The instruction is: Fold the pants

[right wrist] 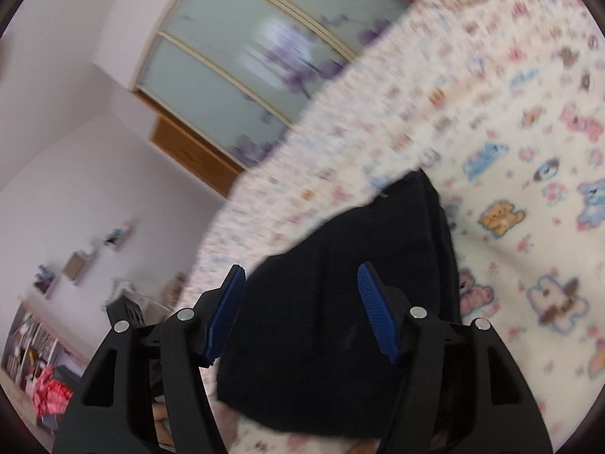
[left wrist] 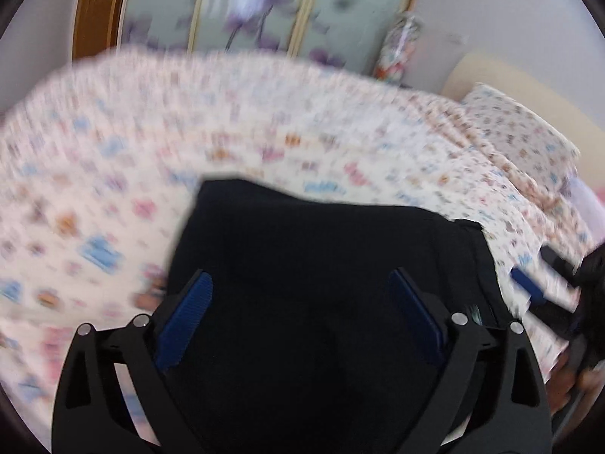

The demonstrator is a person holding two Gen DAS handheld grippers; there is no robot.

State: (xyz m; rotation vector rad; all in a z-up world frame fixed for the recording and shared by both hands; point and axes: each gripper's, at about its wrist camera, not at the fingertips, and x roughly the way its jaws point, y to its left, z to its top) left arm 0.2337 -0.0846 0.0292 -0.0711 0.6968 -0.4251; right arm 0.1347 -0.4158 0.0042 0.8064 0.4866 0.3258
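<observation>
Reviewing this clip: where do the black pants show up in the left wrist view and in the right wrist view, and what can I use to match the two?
Left wrist: the black pants fill the lower centre, between the open fingers.
Right wrist: the pants lie lower centre, running up to the right.
Shared landmark: the flowered wardrobe doors beyond the patterned bedsheet.

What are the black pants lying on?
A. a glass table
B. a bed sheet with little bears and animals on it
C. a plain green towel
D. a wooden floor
B: the black pants lie on a cream bed sheet printed with small bears and other cartoon animals, which spreads around them in both views.
</observation>
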